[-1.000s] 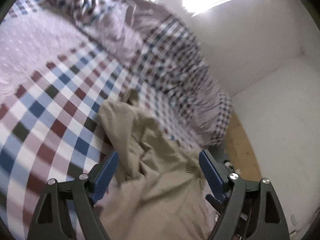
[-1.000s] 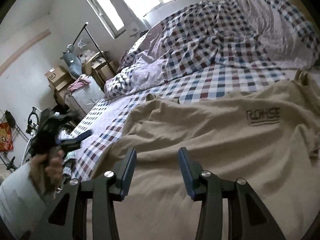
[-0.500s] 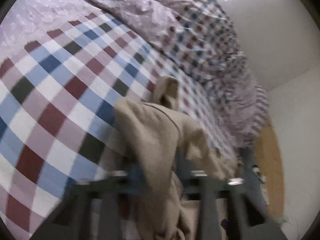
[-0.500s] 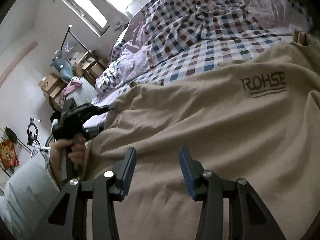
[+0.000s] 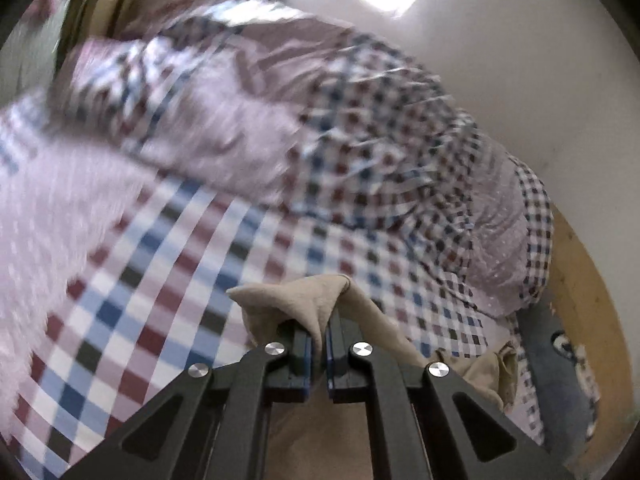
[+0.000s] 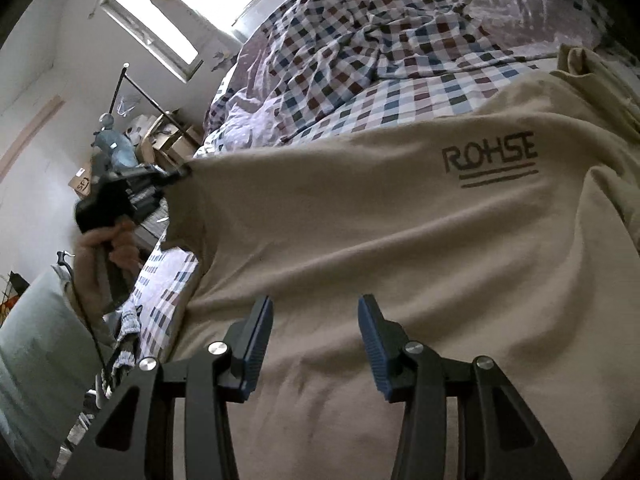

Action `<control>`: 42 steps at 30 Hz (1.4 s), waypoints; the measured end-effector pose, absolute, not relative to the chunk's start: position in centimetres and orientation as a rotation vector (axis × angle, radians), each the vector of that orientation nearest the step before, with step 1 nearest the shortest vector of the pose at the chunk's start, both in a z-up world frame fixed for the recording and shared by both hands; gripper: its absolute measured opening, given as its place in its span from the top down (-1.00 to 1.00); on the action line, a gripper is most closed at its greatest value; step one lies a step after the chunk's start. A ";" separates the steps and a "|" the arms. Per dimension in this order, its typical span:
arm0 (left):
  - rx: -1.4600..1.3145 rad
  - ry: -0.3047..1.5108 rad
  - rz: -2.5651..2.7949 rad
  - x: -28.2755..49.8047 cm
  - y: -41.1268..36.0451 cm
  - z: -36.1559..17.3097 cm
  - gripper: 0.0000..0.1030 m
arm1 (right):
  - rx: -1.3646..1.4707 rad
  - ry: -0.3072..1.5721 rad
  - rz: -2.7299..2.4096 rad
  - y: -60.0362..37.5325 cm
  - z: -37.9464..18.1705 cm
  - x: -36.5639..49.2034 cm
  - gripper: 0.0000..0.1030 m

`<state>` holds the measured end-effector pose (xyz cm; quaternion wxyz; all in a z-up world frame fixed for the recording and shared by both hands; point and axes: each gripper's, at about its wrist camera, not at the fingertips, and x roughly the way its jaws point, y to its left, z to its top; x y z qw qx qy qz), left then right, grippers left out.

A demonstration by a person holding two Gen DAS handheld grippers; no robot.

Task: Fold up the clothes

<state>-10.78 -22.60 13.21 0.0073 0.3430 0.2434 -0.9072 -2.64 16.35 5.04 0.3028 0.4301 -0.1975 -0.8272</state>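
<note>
The left gripper (image 5: 318, 334) is clenched on a pinched fold of the beige T-shirt (image 5: 304, 300); its blue pads (image 5: 307, 354) press the cloth between them with almost no gap, and a soft peak of fabric stands up just past the fingertips. From that peak the shirt drapes down to the right of the gripper and bunches in a small crumple near the bed's edge.

From the right wrist camera, the right gripper (image 6: 316, 344) hangs over the same T-shirt (image 6: 400, 248) with its jaws apart and nothing between them; the ribbed blue pads (image 6: 370, 344) stand just above the cloth, and whether they touch it cannot be told. The shirt spreads wide beyond this gripper, a matte, soft knit with shallow wrinkles, bearing dark block letters "ROHSE" (image 6: 490, 156) over two dark lines. To the left of the shirt, the person's hand (image 6: 104, 256) grips the black handle of the left gripper (image 6: 180, 172), whose tip holds the shirt's corner, pulled up taut into a point.

Under the shirt lies the checked bedsheet (image 5: 132, 312), smooth, in blue, maroon, dark and white squares. Beyond the shirt, a rumpled duvet (image 6: 360, 28) in a smaller check with a pale dotted lilac reverse is heaped in thick folds. Farther off, left of the duvet, stand cardboard boxes (image 6: 84, 178) and a bright window (image 6: 192, 12).
</note>
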 end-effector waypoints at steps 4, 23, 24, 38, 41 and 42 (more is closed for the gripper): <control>1.095 0.577 -3.006 -8.9 -15.3 15.6 0.94 | 1.117 -0.572 -2.229 17.5 5.4 -2.7 0.06; 1.491 0.824 -3.264 -1.5 -10.1 10.2 -0.53 | 1.059 -0.704 -2.340 19.8 6.5 -3.0 0.06; 1.445 0.862 -3.215 -2.2 -11.7 10.3 -0.53 | 1.059 -0.700 -2.339 19.6 6.5 -3.0 0.06; 1.602 0.389 -2.918 -14.4 -13.9 6.1 -0.07 | 1.063 -0.715 -2.340 18.6 5.7 -3.9 0.06; 1.660 0.228 -2.835 -16.7 -12.7 4.2 0.01 | 1.063 -0.712 -2.342 18.7 5.6 -4.0 0.06; 1.681 0.214 -2.814 -17.2 -12.7 3.6 0.01 | 1.064 -0.716 -2.343 18.8 5.6 -4.1 0.06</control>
